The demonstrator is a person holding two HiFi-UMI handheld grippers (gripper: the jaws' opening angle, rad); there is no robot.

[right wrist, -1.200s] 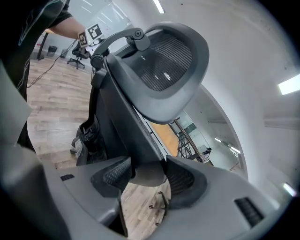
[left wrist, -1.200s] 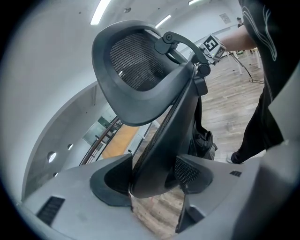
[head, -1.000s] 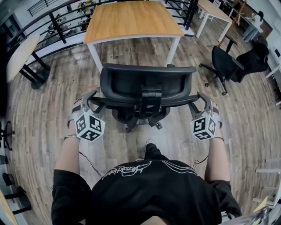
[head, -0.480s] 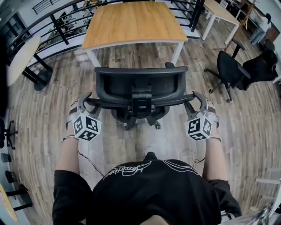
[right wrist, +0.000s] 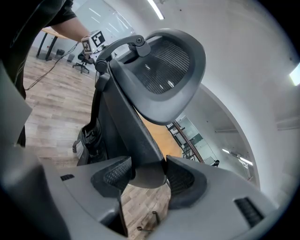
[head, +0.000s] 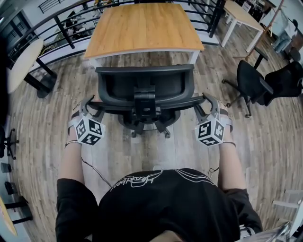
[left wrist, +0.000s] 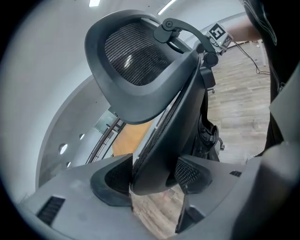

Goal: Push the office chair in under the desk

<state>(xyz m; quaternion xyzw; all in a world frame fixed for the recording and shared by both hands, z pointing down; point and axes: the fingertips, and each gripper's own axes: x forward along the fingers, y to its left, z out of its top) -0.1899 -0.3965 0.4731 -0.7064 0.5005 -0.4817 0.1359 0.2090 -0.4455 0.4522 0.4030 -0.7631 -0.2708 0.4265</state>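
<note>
The black office chair [head: 144, 85] stands in front of the wooden-topped desk [head: 142, 26], its seat facing the desk, its backrest top close to the desk's near edge. My left gripper [head: 92, 105] is shut on the backrest's left edge and my right gripper [head: 204, 101] on its right edge. In the left gripper view the backrest frame [left wrist: 140, 65] runs down between the pads [left wrist: 192, 173] of the left gripper [left wrist: 152, 176]. In the right gripper view the backrest [right wrist: 164, 65] is likewise clamped in the right gripper [right wrist: 147, 176]. The seat is mostly hidden under the backrest.
A second black chair [head: 253, 85] stands on the wooden floor to the right. A white desk [head: 241, 14] is at the back right, a black railing [head: 61, 28] runs behind the desk, and a round table [head: 21, 59] stands at the left.
Both grippers and the chair have moved forward toward the desk; the backrest now sits just below the desk's near edge. The grip on both sides is unchanged.
</note>
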